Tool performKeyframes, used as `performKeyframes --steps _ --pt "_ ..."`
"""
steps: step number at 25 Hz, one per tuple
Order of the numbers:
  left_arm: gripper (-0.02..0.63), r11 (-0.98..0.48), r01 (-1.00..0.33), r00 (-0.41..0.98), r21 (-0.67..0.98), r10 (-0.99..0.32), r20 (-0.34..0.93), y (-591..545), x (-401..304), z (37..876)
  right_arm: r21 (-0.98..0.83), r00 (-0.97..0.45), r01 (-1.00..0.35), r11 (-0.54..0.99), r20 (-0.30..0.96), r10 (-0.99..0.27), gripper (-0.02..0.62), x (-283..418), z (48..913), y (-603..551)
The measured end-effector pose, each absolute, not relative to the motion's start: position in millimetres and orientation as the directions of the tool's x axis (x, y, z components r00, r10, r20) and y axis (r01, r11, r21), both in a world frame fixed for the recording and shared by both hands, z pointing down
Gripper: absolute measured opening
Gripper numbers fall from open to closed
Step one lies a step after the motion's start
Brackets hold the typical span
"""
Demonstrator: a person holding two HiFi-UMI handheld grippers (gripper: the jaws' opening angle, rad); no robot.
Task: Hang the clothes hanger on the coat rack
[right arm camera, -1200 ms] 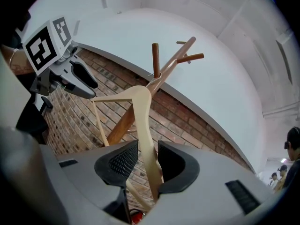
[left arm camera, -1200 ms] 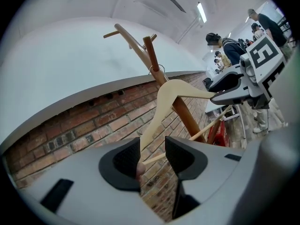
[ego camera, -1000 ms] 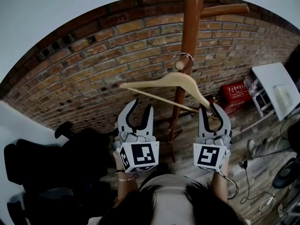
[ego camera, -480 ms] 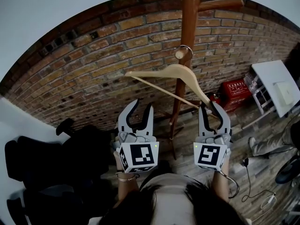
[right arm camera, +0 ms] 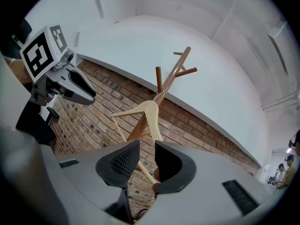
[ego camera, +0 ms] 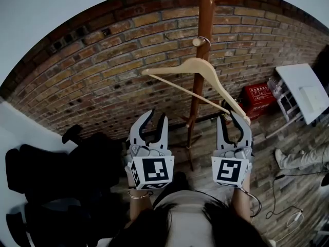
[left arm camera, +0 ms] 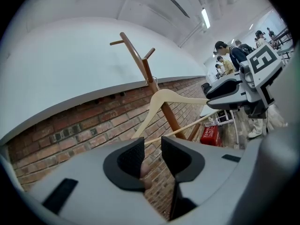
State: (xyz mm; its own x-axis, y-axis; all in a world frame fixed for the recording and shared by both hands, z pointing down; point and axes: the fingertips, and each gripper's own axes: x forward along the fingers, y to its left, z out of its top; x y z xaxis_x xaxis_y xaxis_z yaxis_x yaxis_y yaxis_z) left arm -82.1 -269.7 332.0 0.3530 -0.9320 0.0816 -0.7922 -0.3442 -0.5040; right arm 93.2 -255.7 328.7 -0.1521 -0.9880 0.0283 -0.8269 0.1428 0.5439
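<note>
Hooked over a peg (ego camera: pixel 197 42) of the far coat rack (ego camera: pixel 204 14): clothes hanger (ego camera: pixel 198 66), tilted, right end low. Right gripper (ego camera: pixel 231 117) jaws just closing partway, still gapped, hanger end beside their tips, unpinched. Left gripper (ego camera: pixel 156 115) likewise narrowing, empty. Probably released because hanging looks done.

The coat rack (ego camera: pixel 207 14) stands straight ahead of me, before the brick wall (ego camera: pixel 103 76). The hanger (ego camera: pixel 198 63) hangs by its hook on a peg of the post, and its right end slants down to the tips of my right gripper (ego camera: pixel 231 116). My left gripper (ego camera: pixel 154 116) sits left of the post, below the hanger's left arm and apart from it; chairs (ego camera: pixel 46 179) lie far left, a box (ego camera: pixel 259 98) on the floor to the right.
</note>
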Motion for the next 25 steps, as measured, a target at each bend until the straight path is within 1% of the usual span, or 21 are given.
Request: performKeyframes --steps 8,12,15,25 --pt "0.083 -0.346 -0.815 0.351 -0.465 -0.933 0.080 -235.8 -82.7 334.3 0.508 -0.160 -0.848 0.150 0.023 -0.987 0.078 95.1 330.6 -225.7" --pt "0.055 -0.343 -0.839 0.344 -0.421 -0.936 0.077 -215.2 -87.2 336.3 0.490 -0.179 -0.856 0.165 0.019 -0.984 0.066 91.9 331.2 -208.7" --pt "0.043 -0.344 -0.840 0.350 -0.420 -0.934 0.066 -200.1 -85.4 327.4 0.466 -0.195 -0.867 0.174 0.005 -0.981 0.060 92.0 330.0 -194.9" --pt "0.038 -0.353 -0.855 0.362 -0.379 -0.931 0.051 -148.4 -73.1 321.2 0.367 -0.219 -0.908 0.201 -0.010 -0.976 0.051 102.6 328.8 -147.7"
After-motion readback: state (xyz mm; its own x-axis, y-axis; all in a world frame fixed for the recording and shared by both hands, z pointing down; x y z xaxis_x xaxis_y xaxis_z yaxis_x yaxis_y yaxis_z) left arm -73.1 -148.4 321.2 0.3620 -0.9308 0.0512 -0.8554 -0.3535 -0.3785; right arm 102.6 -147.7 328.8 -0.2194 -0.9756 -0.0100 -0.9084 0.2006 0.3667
